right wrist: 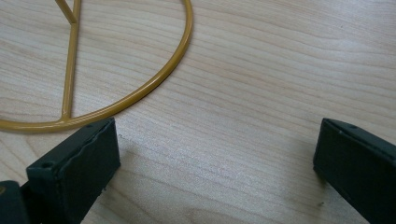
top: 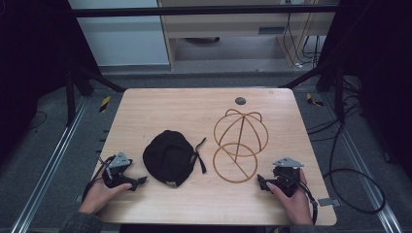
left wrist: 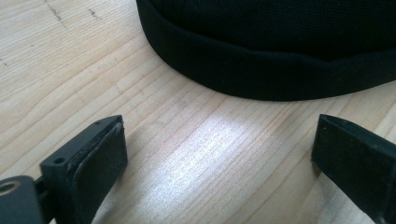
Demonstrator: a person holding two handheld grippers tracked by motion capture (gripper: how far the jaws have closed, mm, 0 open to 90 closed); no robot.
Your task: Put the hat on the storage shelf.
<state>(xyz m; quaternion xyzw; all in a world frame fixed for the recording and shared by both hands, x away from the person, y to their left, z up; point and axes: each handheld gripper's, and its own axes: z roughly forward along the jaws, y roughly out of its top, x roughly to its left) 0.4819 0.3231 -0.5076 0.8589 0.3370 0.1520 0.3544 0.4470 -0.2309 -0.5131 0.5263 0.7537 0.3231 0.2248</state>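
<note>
Roughly midway along the near half of the light wooden tabletop (top: pixel 194 104) lies a soft black fabric cap (top: pixel 169 156), crown up, with its thin black strap (top: pixel 200 154) trailing off toward the right edge. Just beside that strap stands a mustard-yellow wire hat stand (top: pixel 239 144), a round base ring on the wood with a domed cage of bent wire behind it, toward the far edge. The left gripper (top: pixel 137 183) rests near the front left corner, held in the person's left hand (top: pixel 99 195), pointing at the cap; in the left gripper view its jaws stand wide apart with bare wood between them, and the cap's banded rim (left wrist: pixel 261 70) lies just ahead, not touched. The right gripper (top: pixel 263 183) sits near the front right corner in the right hand (top: pixel 294 204); its jaws are likewise spread and grasp nothing, one pad lying just beside the stand's base ring (right wrist: pixel 140 91)
</note>
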